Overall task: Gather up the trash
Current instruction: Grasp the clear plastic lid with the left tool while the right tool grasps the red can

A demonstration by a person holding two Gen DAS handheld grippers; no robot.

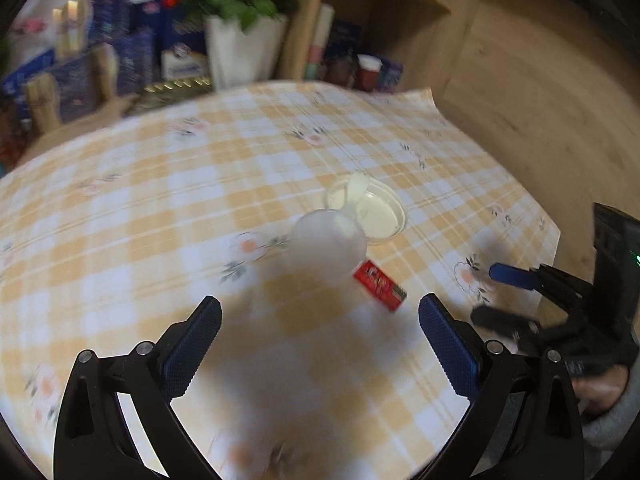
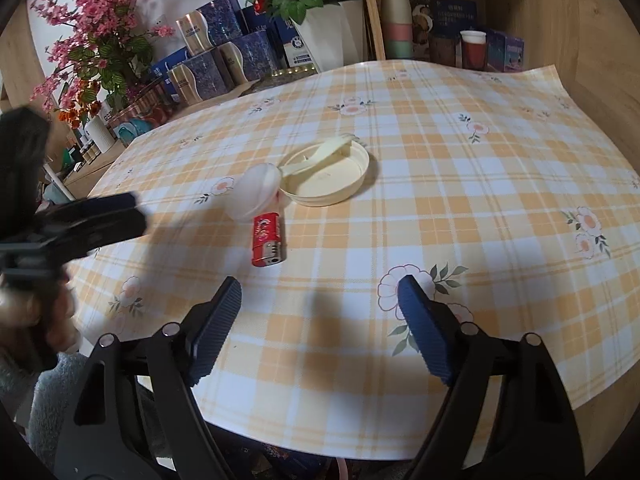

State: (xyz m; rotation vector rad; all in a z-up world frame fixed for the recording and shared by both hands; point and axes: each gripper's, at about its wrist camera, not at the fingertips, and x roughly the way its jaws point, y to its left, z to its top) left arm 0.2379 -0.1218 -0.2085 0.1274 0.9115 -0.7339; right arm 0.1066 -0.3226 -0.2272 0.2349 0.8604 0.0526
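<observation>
On the yellow checked tablecloth (image 2: 480, 200) lies a red lighter (image 2: 267, 240) (image 1: 380, 285). Just beyond it rests a round white lid-like piece (image 2: 254, 192) (image 1: 328, 244), and behind that a cream plastic lid (image 2: 324, 180) (image 1: 380, 212) with a white spoon (image 2: 320, 156) in it. My right gripper (image 2: 318, 312) hovers over the cloth nearer than the lighter, jaws apart, nothing between them. My left gripper (image 1: 320, 332) is also open and empty, the white piece and lighter ahead of it. The left view is blurred.
Blue boxes (image 2: 208, 52), a white vase of red flowers (image 2: 332, 36), pink blossom branches (image 2: 92, 20) and cups on a wooden shelf (image 2: 396, 20) stand behind the table. A wooden wall (image 2: 580, 60) borders the right. The cloth's near edge overhangs the table.
</observation>
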